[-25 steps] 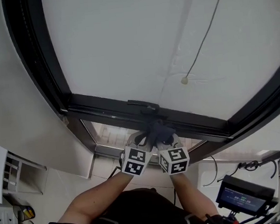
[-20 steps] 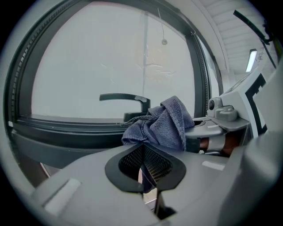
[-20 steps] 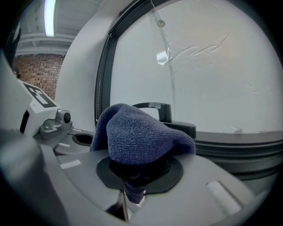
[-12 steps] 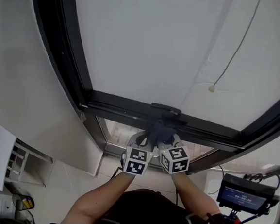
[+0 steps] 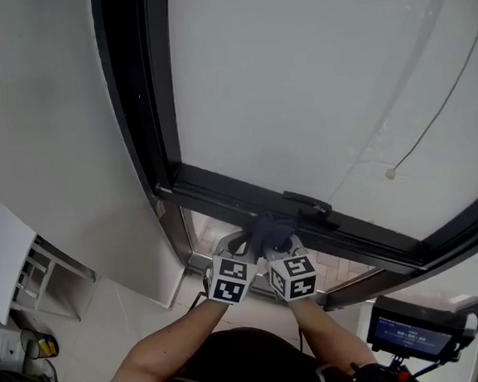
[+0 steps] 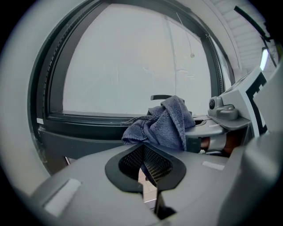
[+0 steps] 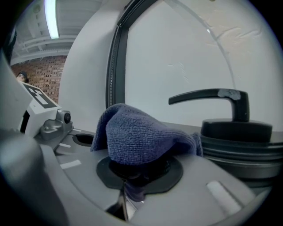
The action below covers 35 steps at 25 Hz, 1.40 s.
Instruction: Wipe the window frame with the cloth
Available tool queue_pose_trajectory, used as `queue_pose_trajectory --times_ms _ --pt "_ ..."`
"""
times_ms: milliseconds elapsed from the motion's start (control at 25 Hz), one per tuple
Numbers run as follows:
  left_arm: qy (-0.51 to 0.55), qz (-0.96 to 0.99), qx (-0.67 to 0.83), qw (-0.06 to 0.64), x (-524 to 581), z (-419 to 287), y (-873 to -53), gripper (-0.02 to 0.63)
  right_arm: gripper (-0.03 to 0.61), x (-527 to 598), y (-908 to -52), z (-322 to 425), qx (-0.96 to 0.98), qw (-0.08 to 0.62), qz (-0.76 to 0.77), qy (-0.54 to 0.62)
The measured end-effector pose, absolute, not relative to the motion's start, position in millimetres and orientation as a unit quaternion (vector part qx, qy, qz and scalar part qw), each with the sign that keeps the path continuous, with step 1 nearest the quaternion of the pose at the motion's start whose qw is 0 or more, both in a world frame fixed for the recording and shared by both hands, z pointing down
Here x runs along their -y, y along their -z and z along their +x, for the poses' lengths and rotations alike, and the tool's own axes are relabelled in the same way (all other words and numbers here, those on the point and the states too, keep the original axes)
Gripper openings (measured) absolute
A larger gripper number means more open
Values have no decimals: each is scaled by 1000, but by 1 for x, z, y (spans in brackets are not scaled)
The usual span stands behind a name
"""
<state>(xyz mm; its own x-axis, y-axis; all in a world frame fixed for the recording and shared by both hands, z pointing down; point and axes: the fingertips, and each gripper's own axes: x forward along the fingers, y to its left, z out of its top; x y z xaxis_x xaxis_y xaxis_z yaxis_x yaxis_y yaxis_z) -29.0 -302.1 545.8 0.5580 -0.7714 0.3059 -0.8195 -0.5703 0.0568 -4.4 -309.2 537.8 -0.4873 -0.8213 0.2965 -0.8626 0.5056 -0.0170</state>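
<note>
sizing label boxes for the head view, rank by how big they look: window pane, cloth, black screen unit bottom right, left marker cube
1. window pane
2. black screen unit
3. left marker cube and cloth look about alike, so those two stay unranked

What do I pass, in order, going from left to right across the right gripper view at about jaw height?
left gripper → blue cloth, bunched in the middle and clamped by the right gripper → black window handle on its round base at the right.
</note>
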Motion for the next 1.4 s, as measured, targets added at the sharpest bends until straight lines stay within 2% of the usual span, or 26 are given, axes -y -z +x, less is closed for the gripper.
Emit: queue_pose_trajectory --times_ms 760,1400 --pt "-117 863 481 105 333 -106 -547 -11 48 335 -539 -81 871 130 467 -84" --pt "-71 824 546 131 357 -215 -548 -9 48 366 -543 -186 891 151 421 -78"
